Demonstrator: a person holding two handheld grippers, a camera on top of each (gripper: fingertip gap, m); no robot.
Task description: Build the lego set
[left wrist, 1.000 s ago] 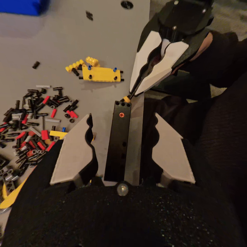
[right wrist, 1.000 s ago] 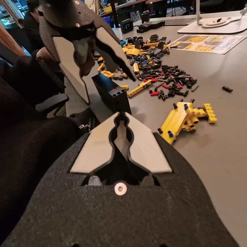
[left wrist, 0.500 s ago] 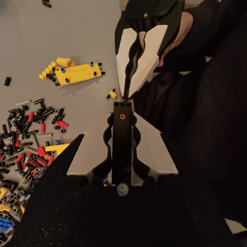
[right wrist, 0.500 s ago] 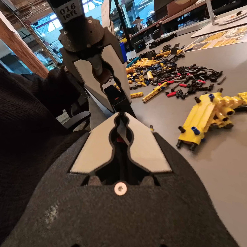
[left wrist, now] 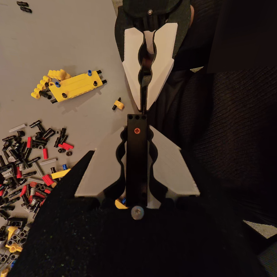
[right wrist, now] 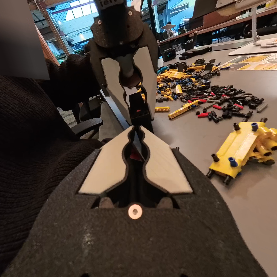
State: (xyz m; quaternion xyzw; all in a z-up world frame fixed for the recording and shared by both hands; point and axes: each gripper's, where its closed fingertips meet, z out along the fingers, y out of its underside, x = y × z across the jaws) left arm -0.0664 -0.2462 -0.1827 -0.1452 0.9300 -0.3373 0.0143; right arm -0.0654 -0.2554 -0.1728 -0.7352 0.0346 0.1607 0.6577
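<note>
Gripping a long black block (left wrist: 136,158) between its white fingers, the left gripper (left wrist: 137,131) hung over the grey table's (left wrist: 72,45) edge; the right gripper (left wrist: 143,110), tips together, pinched a thin black pin at the block's end. A yellow assembly (left wrist: 72,87) and loose pieces (left wrist: 27,161) lay left.

From the right wrist, the right gripper (right wrist: 136,127) was closed; the left gripper (right wrist: 140,118) bore a white label, and a printed sheet (right wrist: 248,63) lay far off.

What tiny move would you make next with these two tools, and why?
Probably ease the right tool slightly forward, in line with the black block. It is shut on a thin black rod whose tip sits at the rightmost of the block's three end holes, and the left tool clamps the block facing it.
</note>
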